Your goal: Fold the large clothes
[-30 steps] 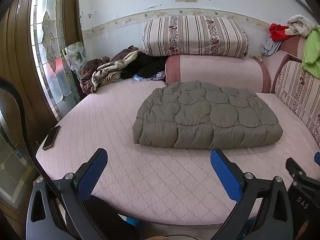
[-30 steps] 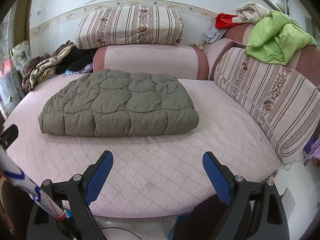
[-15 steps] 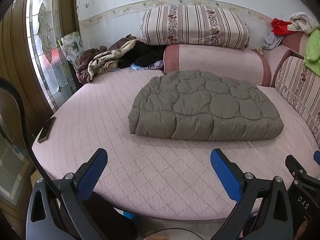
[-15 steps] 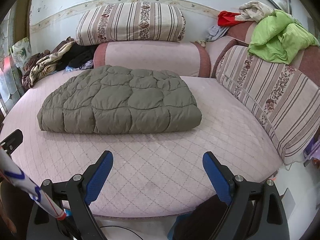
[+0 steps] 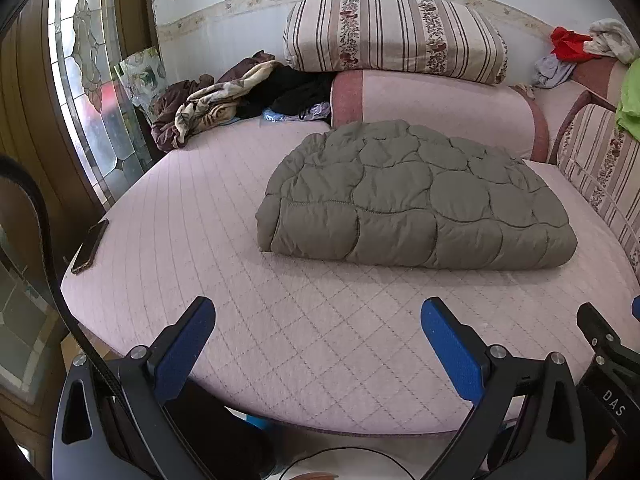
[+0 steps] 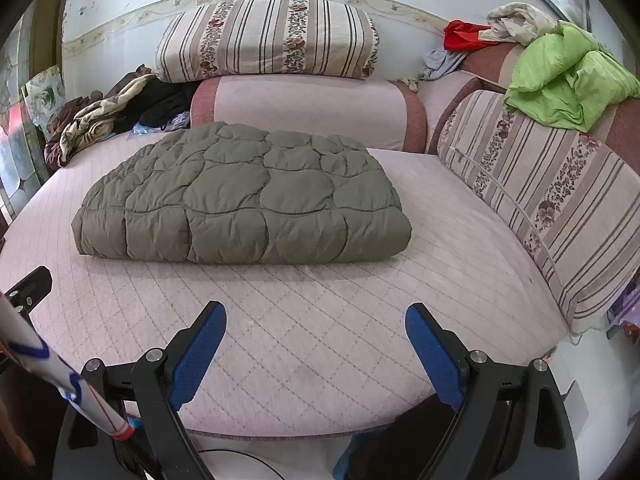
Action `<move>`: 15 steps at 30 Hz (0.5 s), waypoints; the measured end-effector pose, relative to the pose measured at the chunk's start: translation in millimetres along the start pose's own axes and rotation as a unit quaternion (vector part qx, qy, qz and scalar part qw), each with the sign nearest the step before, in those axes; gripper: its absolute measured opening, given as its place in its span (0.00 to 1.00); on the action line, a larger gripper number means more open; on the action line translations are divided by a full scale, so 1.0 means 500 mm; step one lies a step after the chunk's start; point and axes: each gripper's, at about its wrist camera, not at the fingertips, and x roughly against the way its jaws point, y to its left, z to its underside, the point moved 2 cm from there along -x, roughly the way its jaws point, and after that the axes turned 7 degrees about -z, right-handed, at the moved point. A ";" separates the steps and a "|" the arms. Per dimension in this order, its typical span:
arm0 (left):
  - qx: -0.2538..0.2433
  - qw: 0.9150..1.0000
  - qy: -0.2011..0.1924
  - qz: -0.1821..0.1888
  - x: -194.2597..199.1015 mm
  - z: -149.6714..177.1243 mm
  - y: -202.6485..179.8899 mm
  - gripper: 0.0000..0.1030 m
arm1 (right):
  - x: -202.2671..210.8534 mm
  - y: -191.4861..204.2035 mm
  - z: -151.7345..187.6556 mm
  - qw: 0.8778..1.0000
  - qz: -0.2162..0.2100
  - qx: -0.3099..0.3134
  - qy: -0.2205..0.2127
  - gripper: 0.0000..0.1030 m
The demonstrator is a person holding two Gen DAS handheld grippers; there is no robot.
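**Both grippers close in on the folded coat**

The grey quilted coat (image 5: 412,200) lies folded into a thick block in the middle of the pink bed (image 5: 304,344), its rounded fold edge facing the cameras. Over the last second both views have drawn nearer to it: the coat fills more of each frame and sits a little higher, while its shape and place on the bed are unchanged. The left gripper (image 5: 318,326) and the right gripper (image 6: 316,328) both stand spread wide with nothing between their blue pads (image 5: 182,354), held over the near edge of the bed and well apart from the coat.

That reads as an approach, not a retreat. The coat already looks compact, so the likely step is either one more fold or a tidy-up of the bundle; which one cannot be told from here. A phone (image 5: 90,246) rests at the bed's left edge, clear of the work.
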 end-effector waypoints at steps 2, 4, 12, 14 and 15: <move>0.001 1.000 0.004 0.001 -0.005 -0.001 0.000 0.99 | -0.003 0.003 -0.001 1.000 -0.002 0.002 0.001 0.91; 0.001 1.000 0.006 0.000 -0.009 -0.001 -0.001 0.99 | -0.007 0.005 -0.002 1.000 -0.004 0.002 0.000 0.91; -0.003 1.000 0.016 0.002 -0.028 -0.001 -0.006 0.99 | -0.020 0.011 -0.009 1.000 -0.005 0.010 -0.004 0.91; -0.004 1.000 0.017 0.001 -0.033 -0.005 -0.006 0.99 | -0.024 0.013 -0.014 1.000 -0.004 0.014 -0.006 0.91; -0.004 1.000 0.017 0.001 -0.036 -0.010 -0.005 0.99 | -0.025 0.014 -0.016 1.000 -0.004 0.016 -0.006 0.91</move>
